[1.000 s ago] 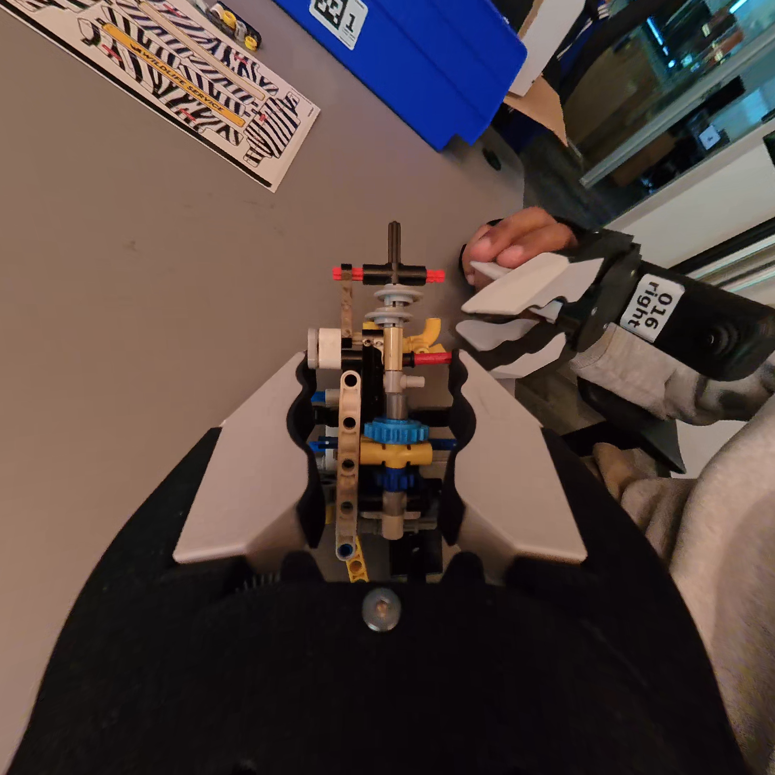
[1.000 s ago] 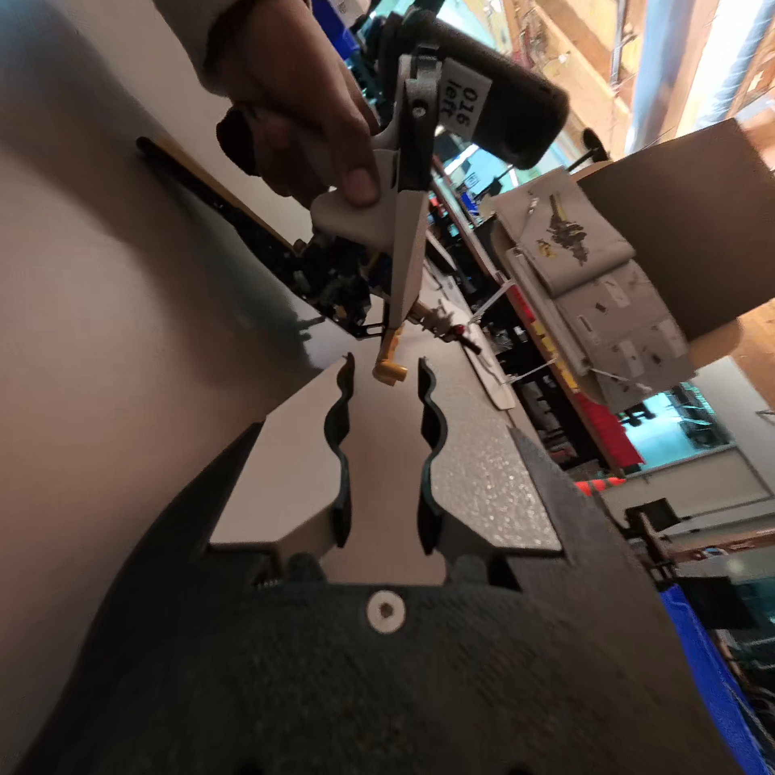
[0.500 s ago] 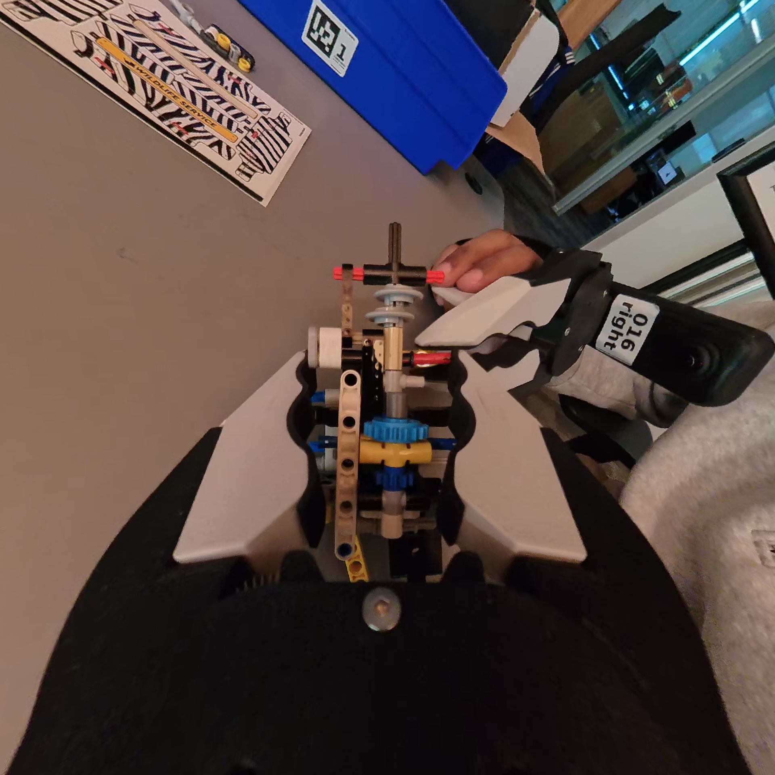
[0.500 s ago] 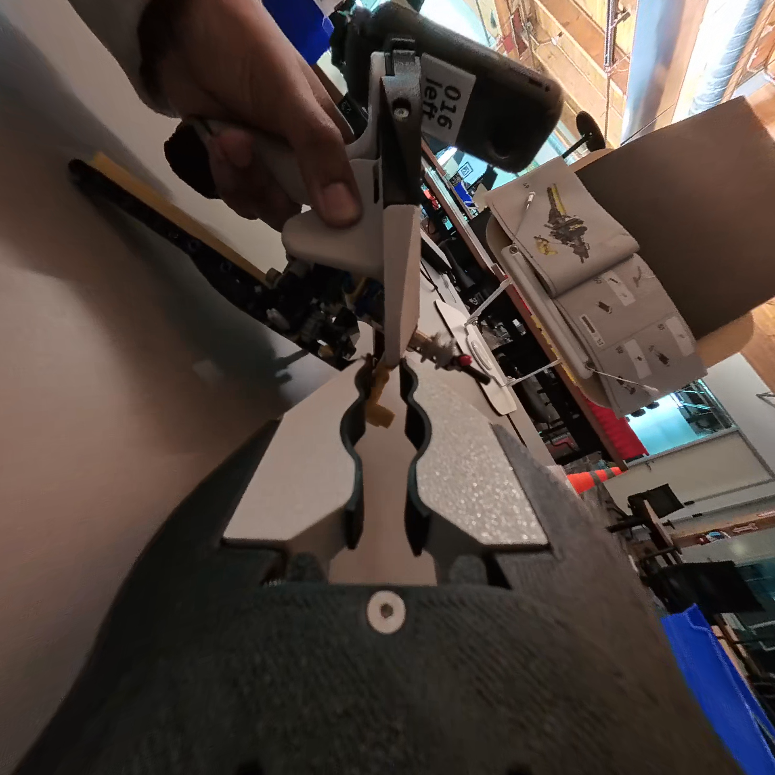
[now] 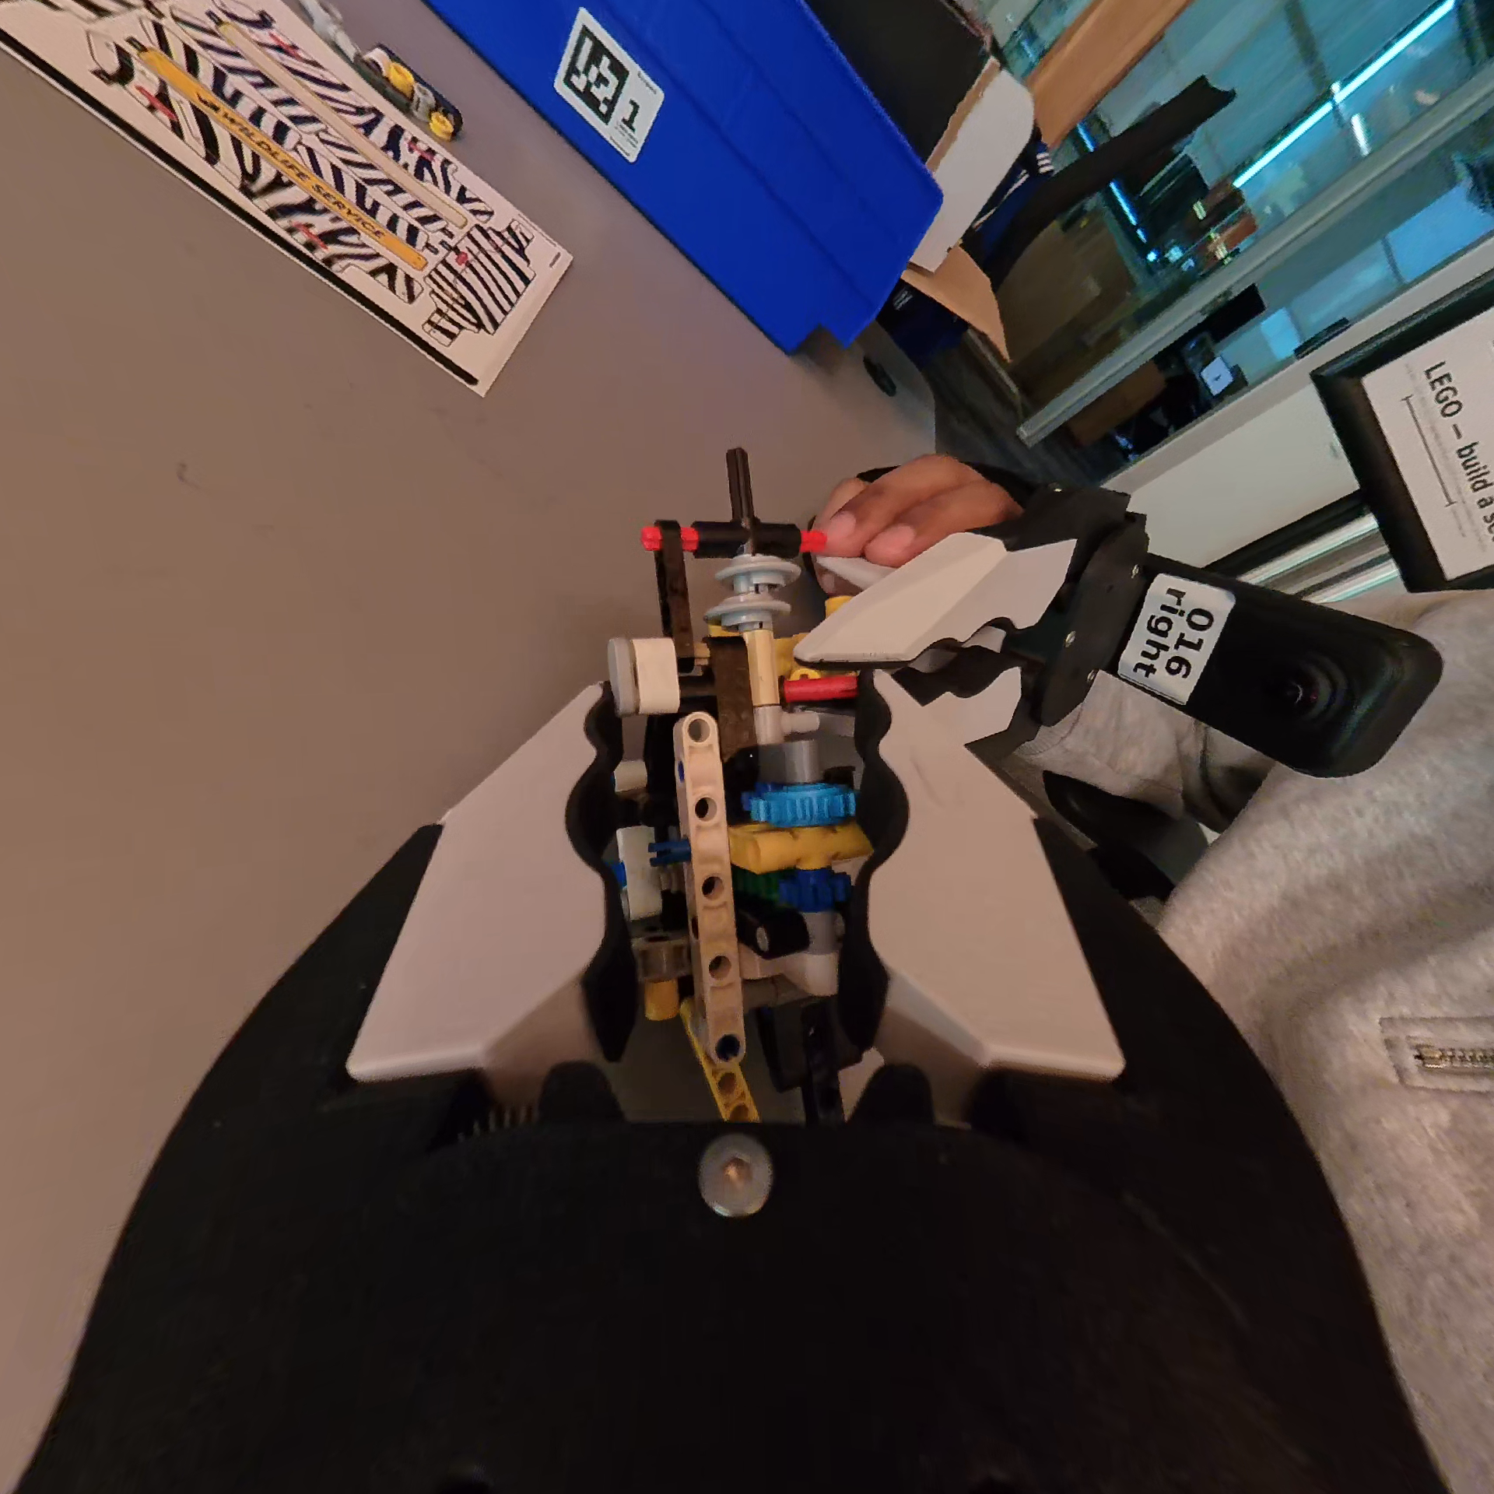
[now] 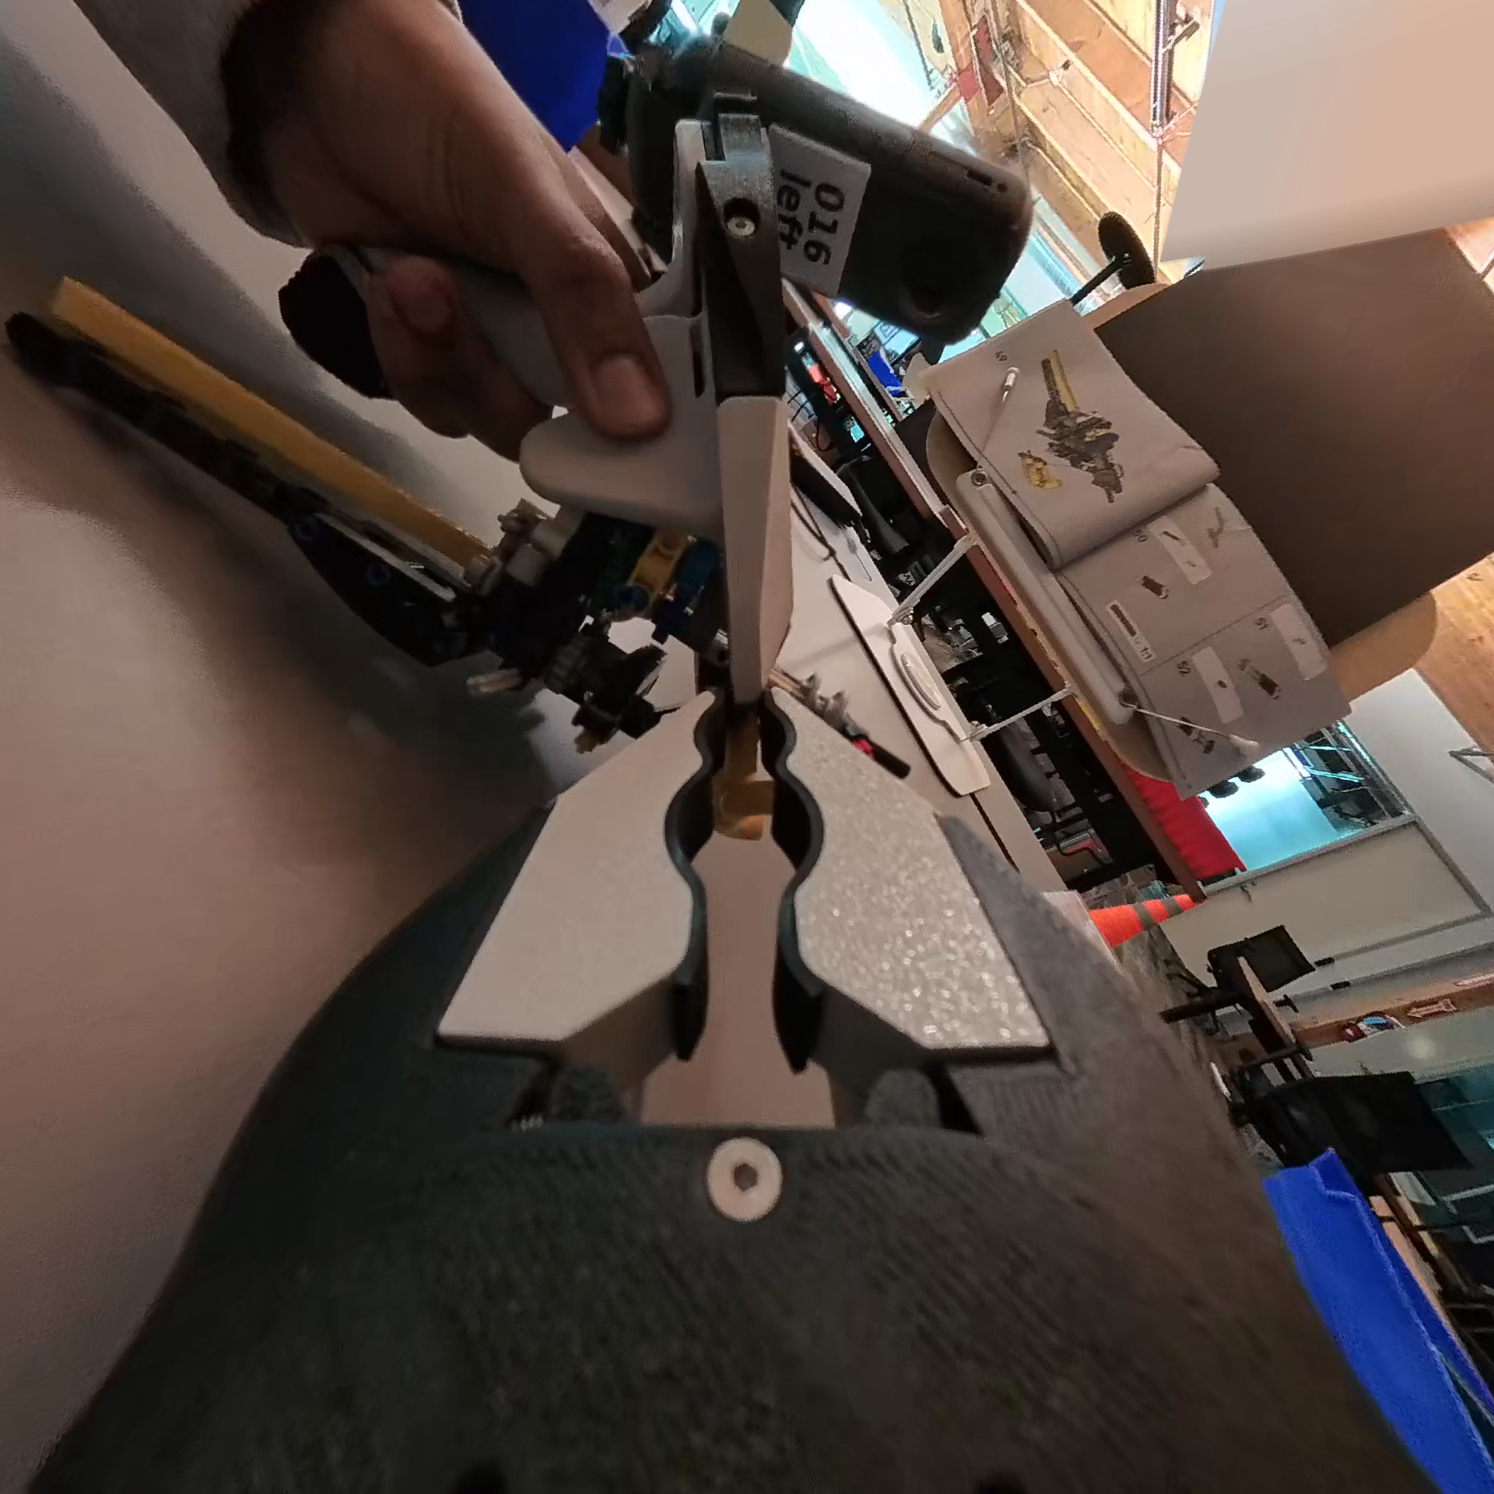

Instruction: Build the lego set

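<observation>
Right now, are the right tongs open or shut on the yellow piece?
Shut on it: the right tongs have both fingertips pressed against the yellow piece, which sticks out from the lego assembly.

My left tool (image 5: 732, 857) hems the lego assembly (image 5: 744, 776) on both flanks, and my right tool (image 5: 833, 647) closes off its right side. Left of the assembly, bare tabletop (image 5: 283, 630) lies open. Beyond it, a sticker sheet (image 5: 323, 186) and a blue bin (image 5: 728, 162) bar the far approach.
</observation>
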